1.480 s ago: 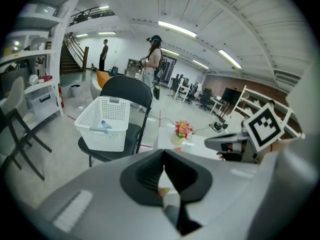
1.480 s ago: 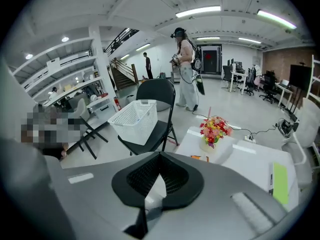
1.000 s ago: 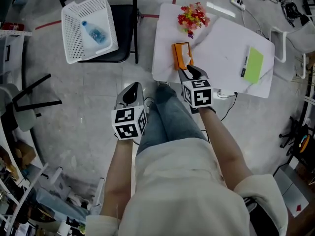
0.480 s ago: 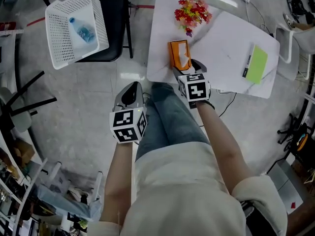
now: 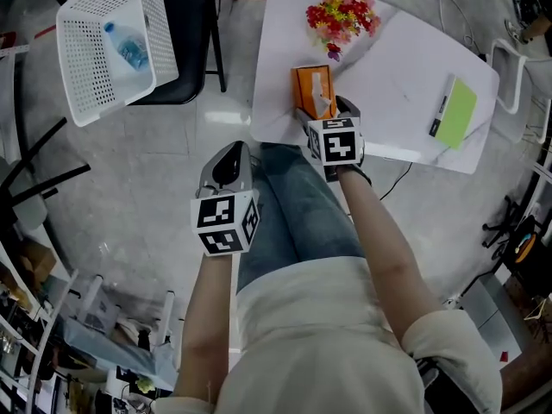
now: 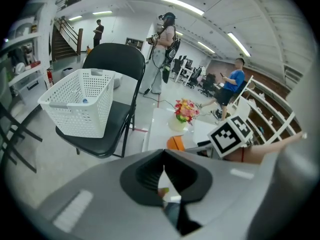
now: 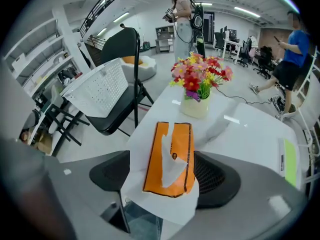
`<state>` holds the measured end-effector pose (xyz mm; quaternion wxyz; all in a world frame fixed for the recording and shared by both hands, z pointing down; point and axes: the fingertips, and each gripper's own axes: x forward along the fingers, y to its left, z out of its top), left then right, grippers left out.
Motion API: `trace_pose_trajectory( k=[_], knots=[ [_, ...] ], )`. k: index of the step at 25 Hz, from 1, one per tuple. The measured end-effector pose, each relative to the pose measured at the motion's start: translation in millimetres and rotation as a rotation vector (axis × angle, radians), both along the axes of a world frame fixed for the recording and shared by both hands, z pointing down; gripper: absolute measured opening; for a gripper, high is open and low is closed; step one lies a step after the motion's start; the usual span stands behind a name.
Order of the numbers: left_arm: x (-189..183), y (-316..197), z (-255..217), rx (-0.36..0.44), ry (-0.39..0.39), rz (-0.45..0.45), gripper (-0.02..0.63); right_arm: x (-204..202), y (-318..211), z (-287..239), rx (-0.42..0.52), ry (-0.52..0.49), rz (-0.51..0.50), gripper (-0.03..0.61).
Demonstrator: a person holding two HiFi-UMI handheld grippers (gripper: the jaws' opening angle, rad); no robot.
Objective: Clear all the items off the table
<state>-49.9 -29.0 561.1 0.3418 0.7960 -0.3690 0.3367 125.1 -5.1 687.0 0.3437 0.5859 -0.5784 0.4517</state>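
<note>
Between the right tongs (image 5: pixel 326 110), whose jaws stand wide apart and have just been opening, lies an orange tissue pack (image 7: pixel 170 159). One jaw flanks each long side of the pack, and neither pad presses on it. A white tissue sticks up from its slot. The pack rests flat at the near corner of the white tabletop (image 5: pixel 388 84), directly under these tongs.

Just beyond the right tongs, past the pack, stands a pale vase of red and yellow flowers (image 5: pixel 341 11). Well off to their right, near the tabletop's far edge, lies a green notebook (image 5: pixel 455 110) with a dark strip along one side.

The left tongs (image 6: pixel 164 176) have their jaws together with nothing between them. They hang over the grey floor, just beside the person's jeans-clad leg (image 5: pixel 297 205) and apart from the tabletop. Ahead of them and to their left, a white mesh basket (image 5: pixel 82 67) sits on a black chair (image 5: pixel 185 24), with a water bottle (image 5: pixel 128 48) lying inside it.
</note>
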Motion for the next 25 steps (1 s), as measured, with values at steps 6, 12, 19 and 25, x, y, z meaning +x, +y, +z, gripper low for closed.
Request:
trace_pose_trajectory(
  k=[6,12,19,25],
  knots=[
    [11,0,15,-0.026,-0.007,0.004,0.008,5,-5,33,-0.06,0.005,-0.022,0.426],
    [18,0,22,-0.046,-0.01,0.006,0.008,12,-6,61,-0.116,0.015,-0.025,0.446],
    [21,-2,32,-0.066,-0.018,0.006,0.008,12,-10,80,-0.149,-0.014,-0.016,0.465],
    [23,-4,36,-0.074,-0.021,0.007,0.008,9,-12,91,-0.163,-0.034,-0.021,0.469]
  ],
)
